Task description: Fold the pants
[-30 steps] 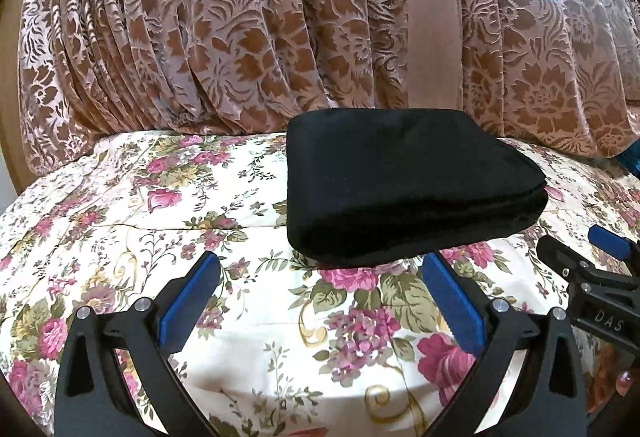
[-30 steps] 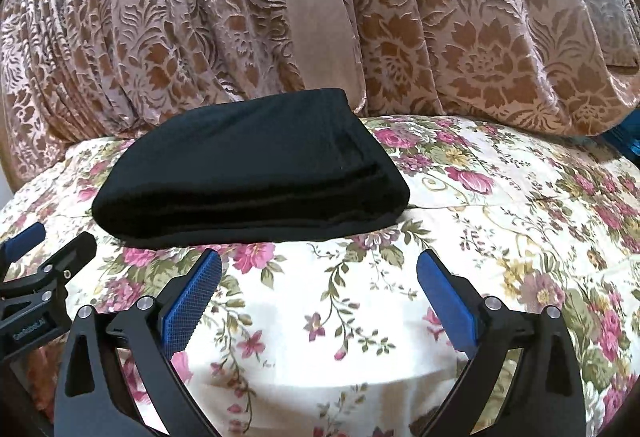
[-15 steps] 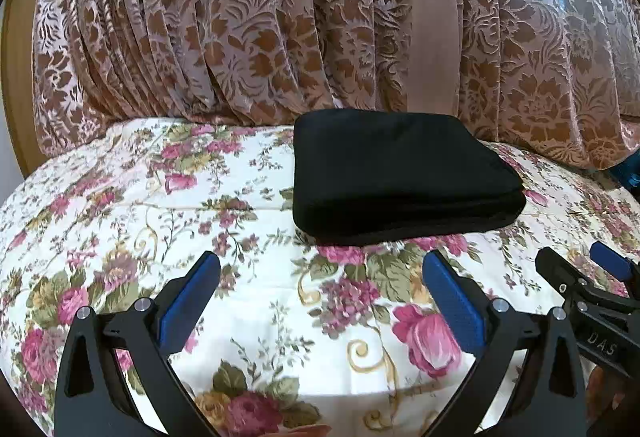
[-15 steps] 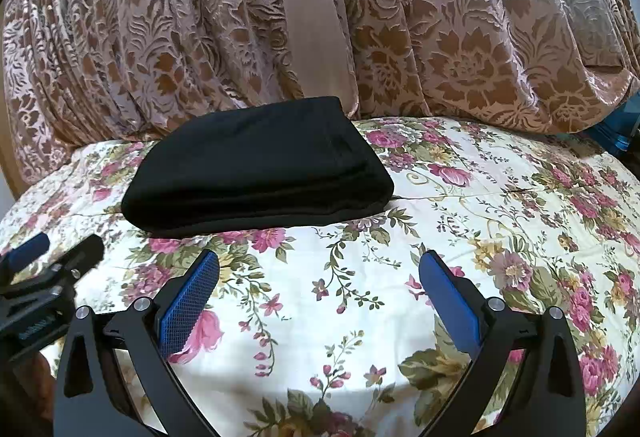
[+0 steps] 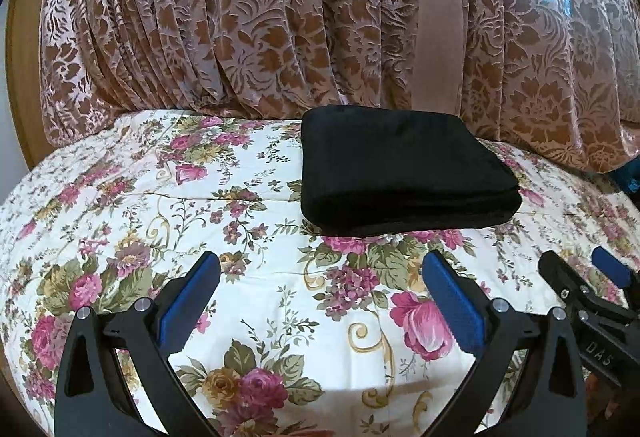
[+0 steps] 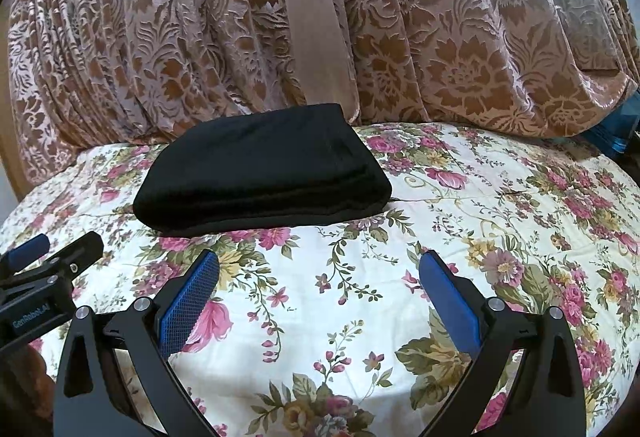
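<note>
The black pants (image 5: 396,169) lie folded into a thick rectangular stack on the floral bedspread (image 5: 132,221), close to the curtain. In the right wrist view the same stack of pants (image 6: 264,173) sits left of centre. My left gripper (image 5: 320,269) is open, hovering over the bedspread a short way in front of the stack, with nothing between its blue pads. My right gripper (image 6: 318,269) is open too and holds nothing, nearer than the stack and to its right. Each gripper shows at the edge of the other's view: the right gripper (image 5: 584,285), the left gripper (image 6: 56,249).
A brown and pink patterned curtain (image 5: 280,17) hangs right behind the bed and rests on its far edge. A blue object (image 6: 616,133) peeks out at the far right under the curtain. A wooden edge (image 5: 16,77) shows at the far left.
Both grippers have drawn back from the folded pants and risen a little, so the stack looks smaller and farther. Both stayed open. The pants have not moved.
</note>
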